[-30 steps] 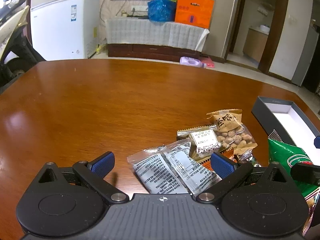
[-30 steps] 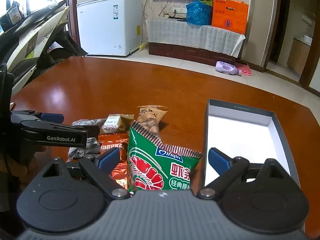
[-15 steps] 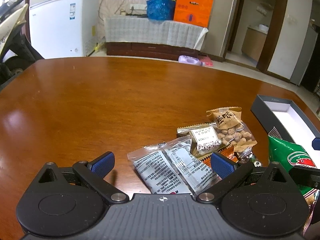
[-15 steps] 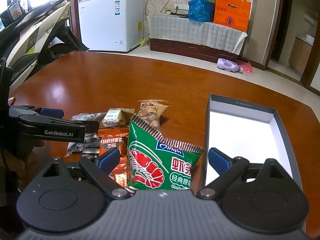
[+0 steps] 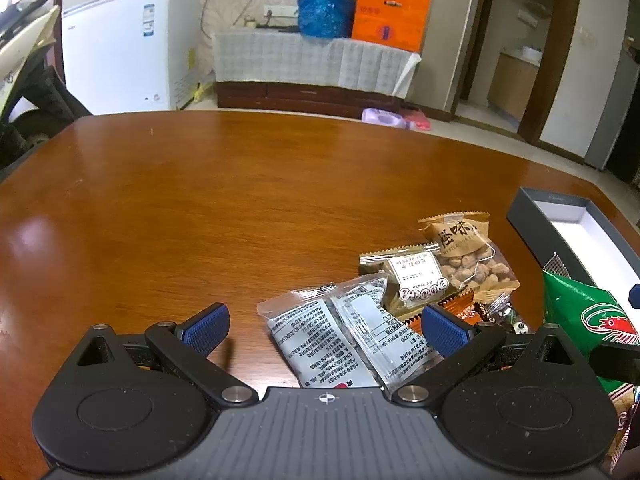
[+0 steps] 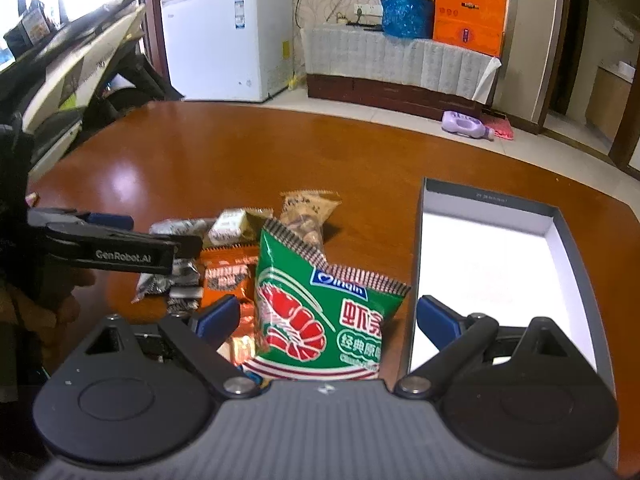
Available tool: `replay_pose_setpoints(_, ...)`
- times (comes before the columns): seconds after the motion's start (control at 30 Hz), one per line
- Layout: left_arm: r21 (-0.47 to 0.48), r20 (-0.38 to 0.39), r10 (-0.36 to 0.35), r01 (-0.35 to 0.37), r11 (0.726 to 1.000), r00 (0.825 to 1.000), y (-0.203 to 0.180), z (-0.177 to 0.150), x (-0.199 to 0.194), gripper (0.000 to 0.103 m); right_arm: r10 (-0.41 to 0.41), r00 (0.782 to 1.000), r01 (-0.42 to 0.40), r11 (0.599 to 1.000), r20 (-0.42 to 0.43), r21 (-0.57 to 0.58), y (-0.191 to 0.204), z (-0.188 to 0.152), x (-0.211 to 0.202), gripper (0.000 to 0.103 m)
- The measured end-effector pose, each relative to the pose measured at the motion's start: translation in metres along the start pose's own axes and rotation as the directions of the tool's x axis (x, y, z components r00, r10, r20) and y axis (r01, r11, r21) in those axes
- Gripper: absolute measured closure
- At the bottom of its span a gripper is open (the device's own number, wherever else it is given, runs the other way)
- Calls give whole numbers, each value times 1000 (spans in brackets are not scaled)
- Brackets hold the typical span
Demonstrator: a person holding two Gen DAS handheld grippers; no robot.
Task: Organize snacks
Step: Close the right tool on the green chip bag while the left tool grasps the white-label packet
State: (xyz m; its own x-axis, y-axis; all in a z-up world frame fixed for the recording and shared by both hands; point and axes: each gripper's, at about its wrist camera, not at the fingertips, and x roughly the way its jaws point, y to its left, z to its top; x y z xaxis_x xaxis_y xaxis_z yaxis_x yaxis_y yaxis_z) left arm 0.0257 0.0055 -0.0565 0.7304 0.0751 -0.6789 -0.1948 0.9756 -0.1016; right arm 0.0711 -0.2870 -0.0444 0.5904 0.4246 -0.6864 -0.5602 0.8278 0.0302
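Note:
A heap of snack packets lies on the brown table. In the left wrist view, two clear packets with grey labels [image 5: 344, 340] sit between the blue pads of my open left gripper [image 5: 324, 326], with a nut bag [image 5: 468, 252] and a gold packet [image 5: 412, 276] beyond. In the right wrist view a green shrimp-chip bag [image 6: 324, 312] lies between the pads of my open right gripper [image 6: 330, 318]. An orange packet [image 6: 226, 274] lies left of it. The open grey box [image 6: 488, 264] with a white inside sits to the right, nothing in it.
The left gripper [image 6: 116, 246] shows at the left of the right wrist view, over the heap's left side. The table [image 5: 200, 200] stretches far and left of the snacks. Beyond it stand a white freezer [image 6: 228, 40] and a covered cabinet [image 6: 400, 60].
Both grippers have drawn slightly nearer to the snack heap and tilted down a little. The packets and box have not moved.

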Motion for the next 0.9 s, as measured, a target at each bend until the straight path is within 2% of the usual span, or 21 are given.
replay_pose_setpoints(0.3, 5, 1, 2, -2, 1000, 1000, -1, -1, 2, 0, 34, 999, -34, 999, -22, -5, 5, -1, 4, 7)
replay_pose_setpoints(0.7, -81, 5, -13, 13, 997, 1000, 10, -2, 6, 0, 12, 997, -14, 1000, -74, -18, 13, -8, 22, 7)
replay_pose_setpoints(0.9, -58, 3, -32, 33, 998, 999, 11, -3, 4, 6, 3, 996, -5, 1000, -84, -22, 13, -7, 26, 7)
